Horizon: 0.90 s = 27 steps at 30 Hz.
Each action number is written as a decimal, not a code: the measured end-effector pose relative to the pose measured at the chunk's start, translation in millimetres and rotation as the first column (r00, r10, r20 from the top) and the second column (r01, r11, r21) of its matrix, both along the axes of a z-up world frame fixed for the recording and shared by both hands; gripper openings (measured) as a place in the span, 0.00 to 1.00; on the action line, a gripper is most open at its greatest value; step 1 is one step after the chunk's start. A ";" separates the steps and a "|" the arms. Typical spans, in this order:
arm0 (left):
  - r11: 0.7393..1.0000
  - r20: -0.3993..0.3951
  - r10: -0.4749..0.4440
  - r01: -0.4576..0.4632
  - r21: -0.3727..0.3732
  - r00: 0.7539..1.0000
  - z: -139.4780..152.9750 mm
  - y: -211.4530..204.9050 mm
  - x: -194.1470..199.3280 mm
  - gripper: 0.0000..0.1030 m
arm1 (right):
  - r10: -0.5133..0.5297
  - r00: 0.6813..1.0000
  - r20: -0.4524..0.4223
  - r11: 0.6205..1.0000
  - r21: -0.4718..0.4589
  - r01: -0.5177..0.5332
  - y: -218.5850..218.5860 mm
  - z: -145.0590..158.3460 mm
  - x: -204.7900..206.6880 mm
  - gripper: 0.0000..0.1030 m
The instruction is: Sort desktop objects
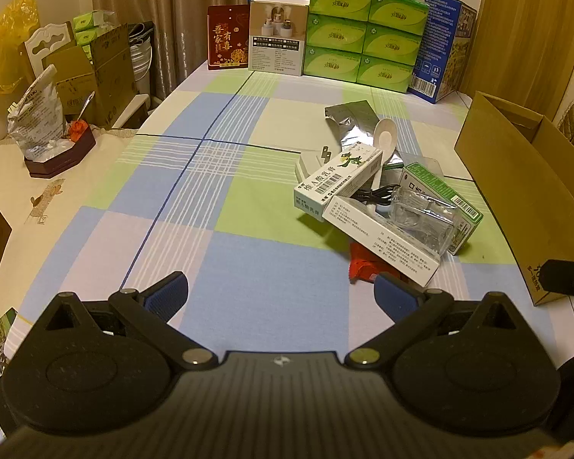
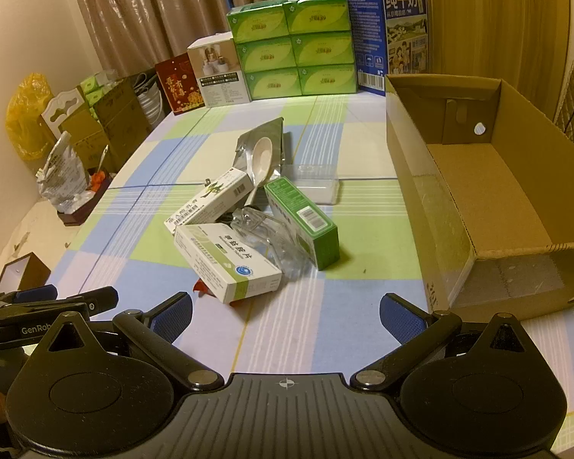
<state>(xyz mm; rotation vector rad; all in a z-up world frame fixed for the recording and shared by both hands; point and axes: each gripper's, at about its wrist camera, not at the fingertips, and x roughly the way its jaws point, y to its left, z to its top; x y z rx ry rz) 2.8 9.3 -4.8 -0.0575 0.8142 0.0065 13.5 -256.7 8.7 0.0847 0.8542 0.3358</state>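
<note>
Checked tablecloth [image 2: 287,325] under spread, empty jaws of both grippers, brown curtains [image 2: 141,7] behind.

Blue carton [image 2: 386,34] reads "纯牛奶"; left claw [image 2: 38,317] reads "GenRob".

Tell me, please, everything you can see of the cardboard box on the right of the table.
The cardboard box is plain brown corrugated card, open at the top and empty inside, its floor bare. A folded flap with a round hole stands at its far end. It sits upright on the checked tablecloth, right of the pile of clutter and apart from it. Dark print marks its near corner. Neither gripper touches it.
</note>
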 end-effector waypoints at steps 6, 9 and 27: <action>1.000 0.000 0.001 -0.001 0.000 1.000 0.0 0.0 -0.1 0.99 | 0.000 1.000 0.000 1.000 -0.001 0.000 -0.1 0.3 -0.2 0.98; 1.000 -0.001 0.001 -0.001 0.000 1.000 0.0 0.1 0.0 0.99 | 0.000 1.000 0.000 1.000 0.000 0.000 -0.3 0.3 -0.3 0.98; 1.000 0.001 -0.020 0.020 0.005 1.000 7.9 14.2 9.7 0.99 | 0.107 0.994 0.023 0.994 -0.010 -0.106 3.9 6.2 12.4 0.98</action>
